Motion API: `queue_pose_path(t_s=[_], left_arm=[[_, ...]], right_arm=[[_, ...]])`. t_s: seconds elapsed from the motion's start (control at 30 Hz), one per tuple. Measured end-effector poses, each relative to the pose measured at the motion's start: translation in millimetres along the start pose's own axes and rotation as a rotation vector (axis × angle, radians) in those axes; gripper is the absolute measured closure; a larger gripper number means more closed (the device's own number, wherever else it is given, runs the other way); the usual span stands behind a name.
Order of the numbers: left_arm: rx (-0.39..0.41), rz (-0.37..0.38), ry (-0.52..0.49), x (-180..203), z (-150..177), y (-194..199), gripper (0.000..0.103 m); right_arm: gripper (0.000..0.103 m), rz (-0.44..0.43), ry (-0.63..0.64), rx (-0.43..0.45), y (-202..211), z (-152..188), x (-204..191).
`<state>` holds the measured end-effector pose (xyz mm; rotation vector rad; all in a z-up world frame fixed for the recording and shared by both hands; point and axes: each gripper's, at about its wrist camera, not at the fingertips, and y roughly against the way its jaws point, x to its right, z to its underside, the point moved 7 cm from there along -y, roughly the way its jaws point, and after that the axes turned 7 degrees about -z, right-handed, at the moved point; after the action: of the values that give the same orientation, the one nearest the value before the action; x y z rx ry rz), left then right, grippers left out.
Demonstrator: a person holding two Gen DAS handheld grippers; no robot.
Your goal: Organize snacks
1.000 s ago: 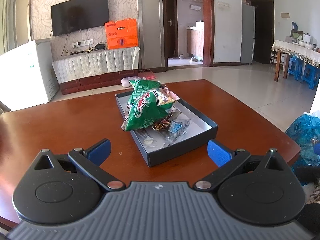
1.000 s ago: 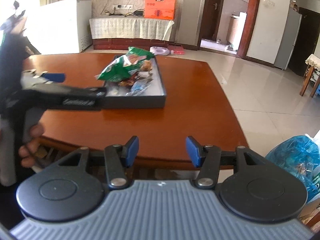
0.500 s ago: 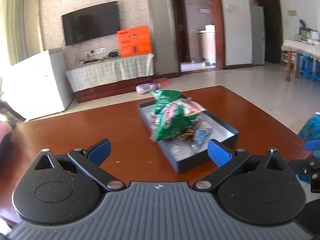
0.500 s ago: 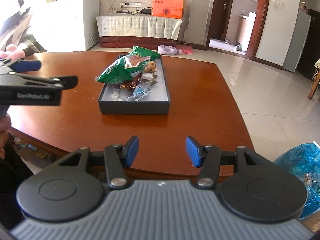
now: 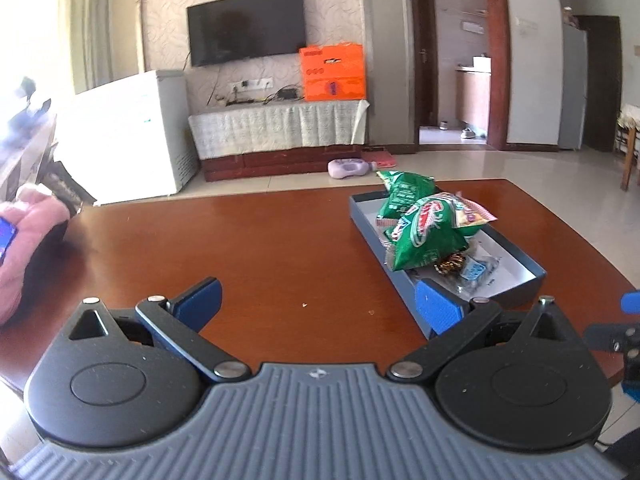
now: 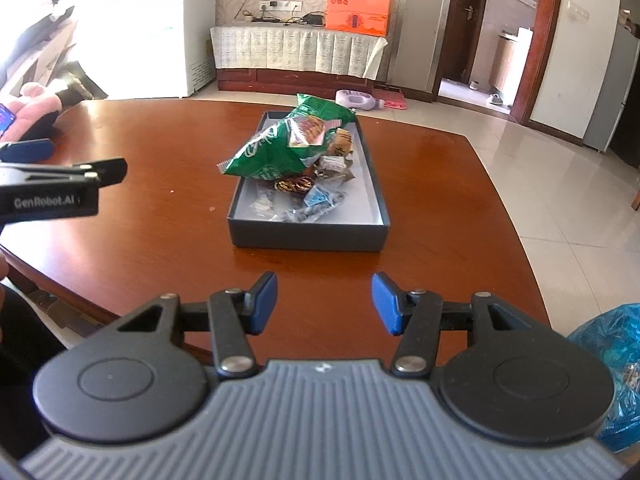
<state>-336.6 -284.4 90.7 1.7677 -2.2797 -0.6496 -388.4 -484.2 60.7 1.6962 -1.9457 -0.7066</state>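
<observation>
We see the snacks [image 6: 286, 148] already piled in the dark box [image 6: 308, 236] on the surface [image 6: 152, 216], ahead of our right claw [image 6: 324, 302]. Both it and the left claw [image 5: 320, 300] are released and empty, so little seems left.

Your table [image 6: 420, 184] is glossy polished wood that mirrors the light. The box [image 6: 312, 236] near its far edge looks like matt dark card lined with pale paper, and the green snack bags [image 6: 272, 152] in it are shiny crinkled foil plastic
</observation>
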Motion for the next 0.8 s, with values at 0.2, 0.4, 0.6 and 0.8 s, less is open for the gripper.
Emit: queue_pose_path(t_s=[0.2,0.4,0.6,0.8], left_arm=[[0.002,-0.025,0.011,-6,0,-1,0.0],[-0.003,-0.015,0.004,-6,1,2,0.0],[-0.008,-0.028,-0.037,-6,3,0,0.0],[-0.018,-0.053,-0.03,-20,4,-1,0.0]], right_arm=[[0.048,-0.012,0.015,-0.008,-4,0,-9],[0.048,-0.016,0.008,-0.009,-4,3,-10],[0.048,-0.016,0.009,-0.012,-5,4,-10],[0.048,-0.02,0.014,-0.015,-6,4,-16]])
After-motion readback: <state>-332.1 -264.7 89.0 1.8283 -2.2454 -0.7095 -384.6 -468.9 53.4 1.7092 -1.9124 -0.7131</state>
